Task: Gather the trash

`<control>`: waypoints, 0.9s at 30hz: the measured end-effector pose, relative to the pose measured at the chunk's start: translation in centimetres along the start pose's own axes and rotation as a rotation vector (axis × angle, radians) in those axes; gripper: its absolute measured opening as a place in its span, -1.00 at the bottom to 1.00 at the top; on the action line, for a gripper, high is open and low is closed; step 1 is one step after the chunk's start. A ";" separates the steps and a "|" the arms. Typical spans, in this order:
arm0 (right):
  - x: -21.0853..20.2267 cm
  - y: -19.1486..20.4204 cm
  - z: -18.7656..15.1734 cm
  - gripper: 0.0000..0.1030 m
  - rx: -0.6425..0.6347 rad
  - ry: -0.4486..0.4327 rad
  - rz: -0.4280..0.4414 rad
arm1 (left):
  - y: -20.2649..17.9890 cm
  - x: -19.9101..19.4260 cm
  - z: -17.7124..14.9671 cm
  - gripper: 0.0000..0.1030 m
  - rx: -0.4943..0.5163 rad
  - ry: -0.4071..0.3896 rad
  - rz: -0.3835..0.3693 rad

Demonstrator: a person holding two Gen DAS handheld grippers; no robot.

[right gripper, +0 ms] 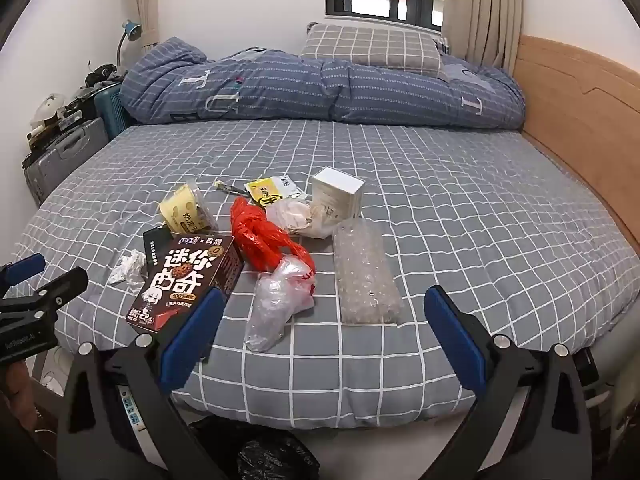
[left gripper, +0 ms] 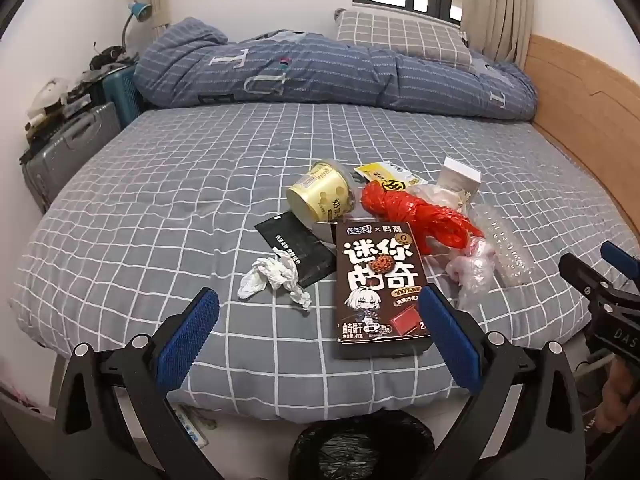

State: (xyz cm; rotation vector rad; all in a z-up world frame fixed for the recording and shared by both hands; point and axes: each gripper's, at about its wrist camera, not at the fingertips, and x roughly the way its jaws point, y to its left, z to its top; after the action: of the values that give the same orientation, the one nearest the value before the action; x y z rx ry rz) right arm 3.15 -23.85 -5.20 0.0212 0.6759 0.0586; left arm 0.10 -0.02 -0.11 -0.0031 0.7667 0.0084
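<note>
A black bin liner (left gripper: 360,452) gaped below the left gripper (left gripper: 316,332) and right gripper (right gripper: 324,332), both spread wide and empty above the checked bedsheet (left gripper: 160,200), where crumpled tissue (left gripper: 276,280), a glossy cookie box (left gripper: 380,284), knotted red plastic (left gripper: 412,212) and bubble wrap (right gripper: 364,276) lay clustered.

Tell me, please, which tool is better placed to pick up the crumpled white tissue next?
The left tool. The crumpled white tissue lies just ahead of its open fingers. From the right tool it sits far left, beyond the brown snack box.
</note>
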 end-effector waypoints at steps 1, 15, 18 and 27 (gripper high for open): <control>-0.1 0.0 0.0 0.87 -0.006 -0.015 -0.011 | 0.0 0.0 0.0 0.89 -0.003 0.002 0.000; 0.0 0.3 0.0 0.87 -0.012 -0.006 -0.003 | 0.8 0.5 -0.4 0.89 -0.015 0.016 0.019; 0.0 0.3 -0.1 0.87 -0.009 -0.004 -0.002 | 0.7 0.7 -0.6 0.89 -0.014 0.013 0.019; 0.1 0.4 -0.1 0.87 -0.007 -0.001 0.005 | 0.6 0.6 -0.5 0.89 -0.013 0.019 0.015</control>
State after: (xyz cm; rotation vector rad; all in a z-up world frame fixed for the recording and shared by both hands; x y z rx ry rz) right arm 3.12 -23.45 -5.31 0.0164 0.6749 0.0660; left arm 0.17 0.59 -0.91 -0.0101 0.7854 0.0277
